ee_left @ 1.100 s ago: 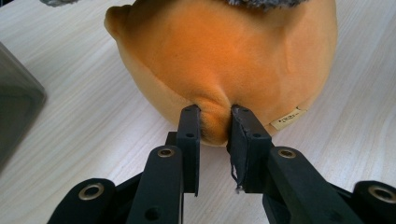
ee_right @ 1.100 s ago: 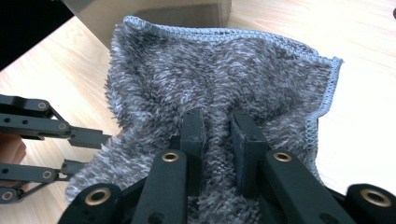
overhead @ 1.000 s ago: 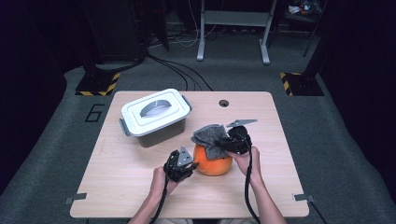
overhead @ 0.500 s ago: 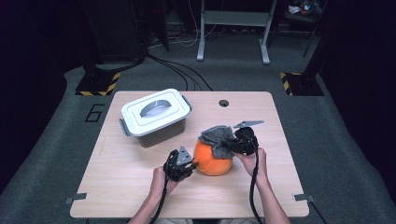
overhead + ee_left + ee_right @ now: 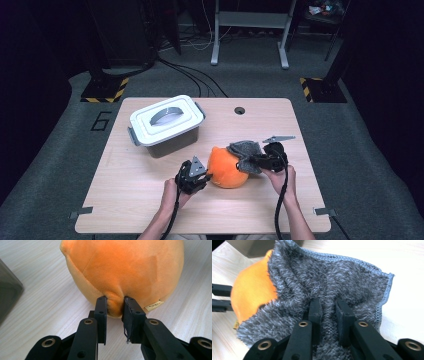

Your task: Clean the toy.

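Item 1: round orange plush ball (image 5: 226, 167), resting on the pale wooden table (image 5: 125, 200) between your two tools. Your left gripper (image 5: 115, 305) is clenched on a pinch of its fabric low on the side nearest you; the plush bulges between the jaw tips, just beside the small sewn label (image 5: 154, 306). Judged purpose: an anchor, so the ball does not roll or lift while the other hand works over it.

Item 2: grey fluffy microfibre cloth with stitched edge (image 5: 342, 282), draped over the top of the ball on your right tool's side. Your right gripper (image 5: 328, 305) grasps a fold of it, the pile bunched up between the jaws. The stitched hem lies ahead and to the right of the jaws, and the orange surface shows to their left (with the left tool's black jaws at the far left edge of the right gripper view). Judged purpose: the cloth is held by a gathered middle fold and not the hem, which suits rubbing or wiping the ball more than spreading it flat.

Item 3: grey plastic storage box with a white handled lid (image 5: 166, 125), shut, well beyond your left tool toward the far side of the table. Untouched.

Item 4: small round hole in the tabletop (image 5: 239, 110), well beyond both tools.
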